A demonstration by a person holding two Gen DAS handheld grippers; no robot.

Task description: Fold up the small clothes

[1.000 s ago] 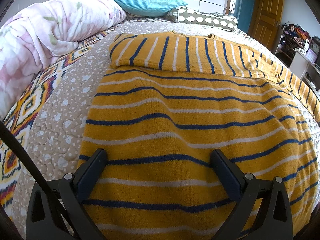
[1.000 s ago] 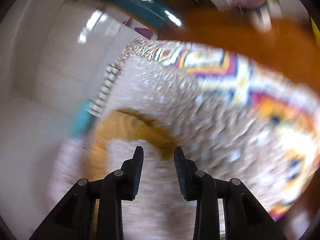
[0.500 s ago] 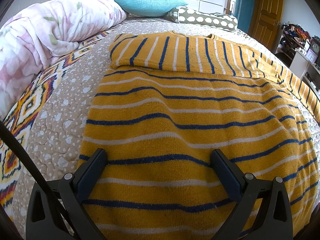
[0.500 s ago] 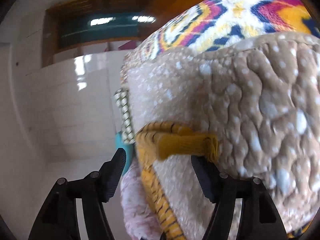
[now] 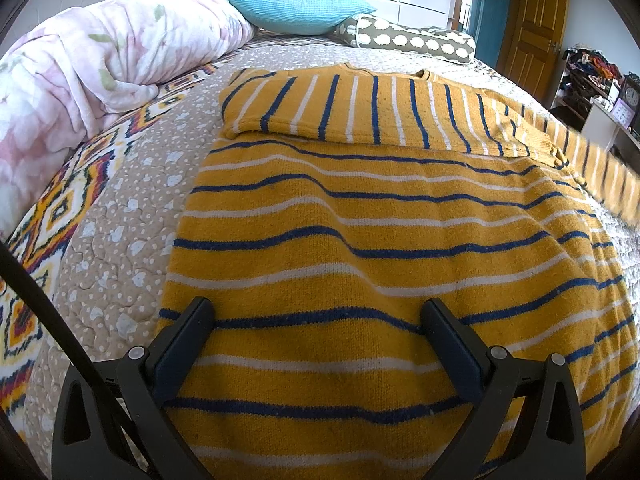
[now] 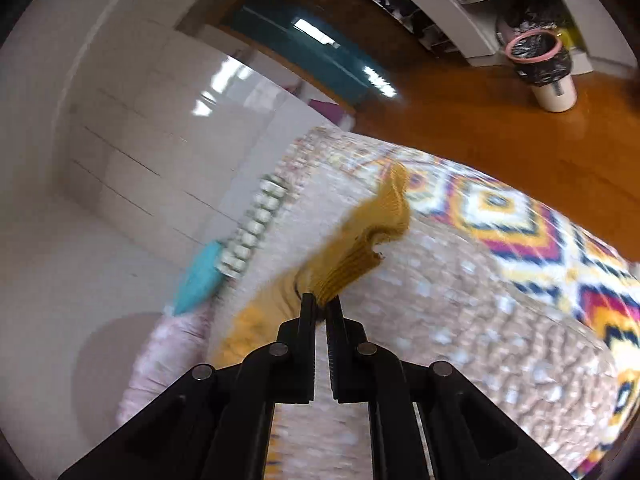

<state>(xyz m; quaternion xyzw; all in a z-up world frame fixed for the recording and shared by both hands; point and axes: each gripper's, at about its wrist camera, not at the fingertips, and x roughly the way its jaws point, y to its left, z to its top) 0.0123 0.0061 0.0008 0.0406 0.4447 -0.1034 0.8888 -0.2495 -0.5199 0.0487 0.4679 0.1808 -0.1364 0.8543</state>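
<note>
A mustard-yellow sweater (image 5: 360,240) with blue and white stripes lies flat on the bed. One sleeve is folded across its top part. My left gripper (image 5: 318,316) is open, its fingers resting on the sweater's lower body. The other sleeve (image 5: 600,164) is lifted at the right edge, blurred. My right gripper (image 6: 320,300) is shut on that sleeve's ribbed cuff (image 6: 360,240) and holds it above the quilt.
The quilted bedspread (image 5: 120,220) has a bright diamond border. A rolled floral duvet (image 5: 80,80), a teal pillow (image 5: 300,10) and a dotted bolster (image 5: 412,38) lie at the head. A bin (image 6: 552,76) and shelves stand on the wooden floor beyond the bed.
My right gripper has closed on the sleeve cuff and lifted it off the quilt. The right view has swung sharply. The left gripper has not moved.
</note>
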